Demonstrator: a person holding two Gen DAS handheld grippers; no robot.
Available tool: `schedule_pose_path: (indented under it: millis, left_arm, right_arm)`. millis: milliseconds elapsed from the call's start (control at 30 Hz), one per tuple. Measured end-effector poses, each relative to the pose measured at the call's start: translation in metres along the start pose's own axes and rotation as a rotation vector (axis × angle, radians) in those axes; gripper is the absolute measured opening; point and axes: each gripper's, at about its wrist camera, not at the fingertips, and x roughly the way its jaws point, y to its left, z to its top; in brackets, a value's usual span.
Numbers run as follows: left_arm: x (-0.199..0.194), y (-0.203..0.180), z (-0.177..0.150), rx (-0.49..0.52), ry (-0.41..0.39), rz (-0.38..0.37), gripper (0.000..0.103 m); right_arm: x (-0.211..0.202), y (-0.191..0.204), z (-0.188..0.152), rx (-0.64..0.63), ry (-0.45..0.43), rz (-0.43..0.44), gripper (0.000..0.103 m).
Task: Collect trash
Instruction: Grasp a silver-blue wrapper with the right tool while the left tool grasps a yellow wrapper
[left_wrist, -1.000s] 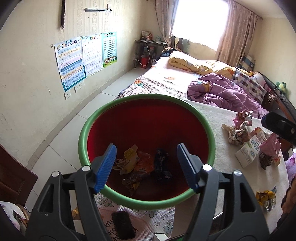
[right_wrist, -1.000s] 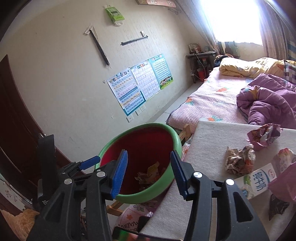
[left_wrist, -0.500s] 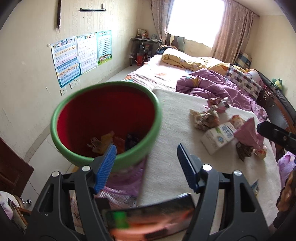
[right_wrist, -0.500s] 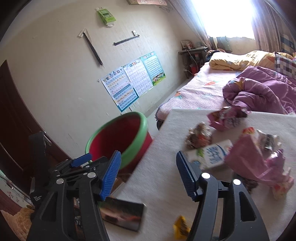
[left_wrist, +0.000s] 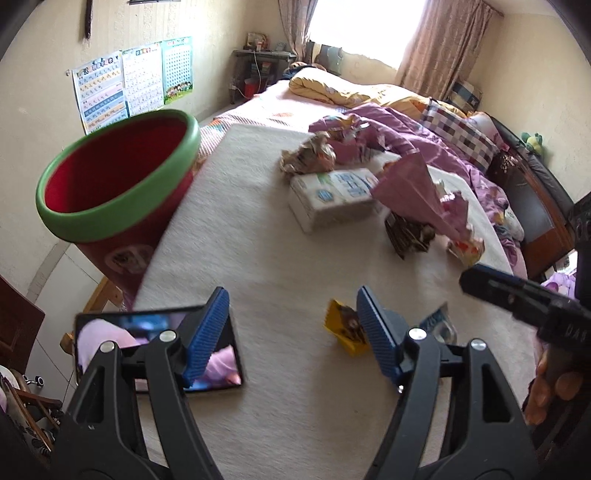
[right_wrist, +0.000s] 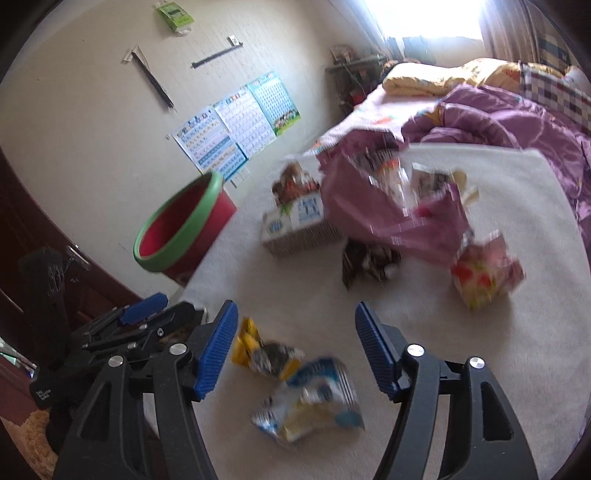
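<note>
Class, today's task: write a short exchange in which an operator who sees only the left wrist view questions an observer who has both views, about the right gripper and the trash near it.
Operator: I see only one finger of the right gripper. Is it open?
Observer: Yes. Its jaws have just been opening, and they grip nothing.
Operator: What is half hidden behind the right finger of the left gripper, beside the yellow wrapper?
Observer: A crumpled blue and white wrapper. It lies on the white mat, just ahead of the right gripper's fingers.
</note>
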Motion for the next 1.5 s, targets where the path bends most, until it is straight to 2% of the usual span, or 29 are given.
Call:
schedule_pose_path:
  millis: [67,200,267,300,400,533,800,1167,1500]
  left_arm:
    - [0.003,-0.006,-0.004,0.000,0.020,0.005,0.069]
    - [0.004,-0.014,-0.003,-0.016,0.029,0.008,0.069]
    - [0.005,-0.017,-0.004,-0.023,0.033,0.000,0.070]
    - [0.005,-0.020,-0.004,-0.022,0.036,-0.004,0.071]
    - [0.009,-0.028,-0.005,-0.013,0.049,-0.010,0.071]
    - [0.014,-0.034,-0.004,-0.008,0.059,-0.017,0.071]
    - [0.032,-0.039,-0.005,-0.019,0.112,-0.034,0.071]
    - [0.062,-0.053,-0.009,-0.007,0.190,-0.061,0.071]
    - [0.064,-0.045,-0.007,-0.035,0.195,-0.074,0.037]
  right_arm:
    - [0.008,-0.007,-0.012,0.021,0.044,0.023,0.073]
    - [0.022,-0.011,-0.027,0.030,0.114,0.036,0.074]
    - [0.028,-0.007,-0.031,-0.001,0.146,0.025,0.063]
    - [0.031,-0.006,-0.032,-0.016,0.163,0.016,0.043]
    - [0.031,-0.009,-0.034,-0.025,0.177,0.049,0.025]
    - [0.020,-0.020,-0.025,-0.022,0.115,0.023,0.021]
    - [-0.008,-0.047,-0.003,0.053,0.001,-0.024,0.022]
    - [-0.005,-0.053,-0.005,0.083,0.010,-0.013,0.022]
    - [0.005,-0.053,-0.002,0.079,0.022,-0.009,0.023]
